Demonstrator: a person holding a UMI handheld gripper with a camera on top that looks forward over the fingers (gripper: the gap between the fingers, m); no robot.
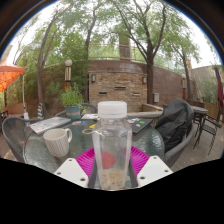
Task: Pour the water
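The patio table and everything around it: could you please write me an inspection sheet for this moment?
Surface: round glass table outdoors, with chairs around it.
Job's things: clear plastic bottle with a white cap, upright between the fingers; white mug beside it on the table.
Clutter: papers beyond the mug, a small potted plant further back, a dark bag on a chair.
Grippers: the gripper has its pink pads at either side of the bottle; whether both press on it cannot be told.
Cables: nothing seen.
Surroundings: brick wall, trees, an orange umbrella.
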